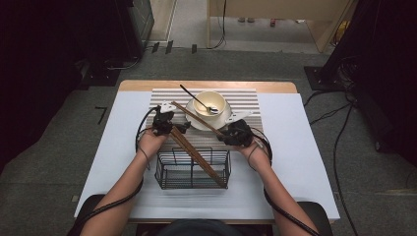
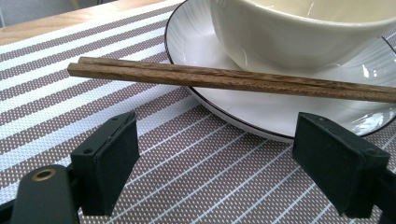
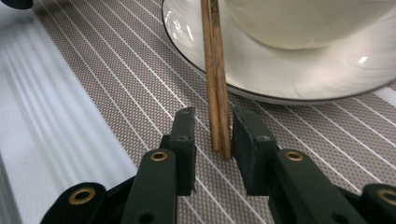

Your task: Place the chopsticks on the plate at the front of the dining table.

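Observation:
A pair of brown wooden chopsticks point(image 1: 196, 118) lies slanted across the rim of a white plate point(image 1: 223, 119) that carries a cream bowl point(image 1: 211, 101). My right gripper point(image 1: 223, 133) is at their near end. In the right gripper view the chopsticks point(image 3: 215, 70) rest on the mat between the jaws of my right gripper point(image 3: 214, 123), which stand slightly apart with a gap on the left side. My left gripper point(image 1: 181, 127) is by the other end. Its view has the left gripper point(image 2: 219, 135) wide open and nothing between its jaws, the chopsticks point(image 2: 224, 79) lying just beyond.
A metal spoon point(image 1: 196, 101) leans in the bowl. A black wire basket point(image 1: 193, 169) stands at the near side with a second chopstick pair point(image 1: 196, 155) leaning out of it. The striped placemat point(image 1: 246, 98) lies on a white sheet over the table.

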`<state>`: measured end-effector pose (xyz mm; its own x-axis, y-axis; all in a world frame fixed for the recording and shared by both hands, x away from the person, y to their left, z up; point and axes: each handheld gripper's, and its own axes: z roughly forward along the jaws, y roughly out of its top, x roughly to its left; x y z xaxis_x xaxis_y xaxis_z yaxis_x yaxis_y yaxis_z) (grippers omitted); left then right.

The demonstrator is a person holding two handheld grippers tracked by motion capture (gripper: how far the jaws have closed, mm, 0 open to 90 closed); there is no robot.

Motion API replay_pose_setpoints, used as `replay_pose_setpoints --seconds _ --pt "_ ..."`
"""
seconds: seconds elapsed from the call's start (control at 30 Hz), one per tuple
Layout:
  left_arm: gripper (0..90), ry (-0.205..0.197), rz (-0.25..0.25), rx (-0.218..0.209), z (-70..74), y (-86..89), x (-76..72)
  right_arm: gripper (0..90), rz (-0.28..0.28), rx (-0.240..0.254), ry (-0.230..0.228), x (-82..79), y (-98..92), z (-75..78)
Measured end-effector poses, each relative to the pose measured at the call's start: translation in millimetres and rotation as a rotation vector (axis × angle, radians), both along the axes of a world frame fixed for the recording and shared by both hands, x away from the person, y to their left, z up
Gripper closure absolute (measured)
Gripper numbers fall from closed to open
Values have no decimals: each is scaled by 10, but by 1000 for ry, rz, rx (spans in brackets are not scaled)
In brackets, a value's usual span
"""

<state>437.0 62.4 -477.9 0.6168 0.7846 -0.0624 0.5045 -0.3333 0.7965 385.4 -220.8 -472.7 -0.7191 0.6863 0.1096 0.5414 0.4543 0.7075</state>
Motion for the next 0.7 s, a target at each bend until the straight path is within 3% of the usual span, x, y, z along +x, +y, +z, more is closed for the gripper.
replay_pose_setpoints --seconds 0.27,0.7 --pt "152 -1 -7 -3 12 -29 21 809 -21 4 9 -38 -91 25" --pt "153 -5 -5 -11 17 -67 77 816 -25 5 11 19 61 28"
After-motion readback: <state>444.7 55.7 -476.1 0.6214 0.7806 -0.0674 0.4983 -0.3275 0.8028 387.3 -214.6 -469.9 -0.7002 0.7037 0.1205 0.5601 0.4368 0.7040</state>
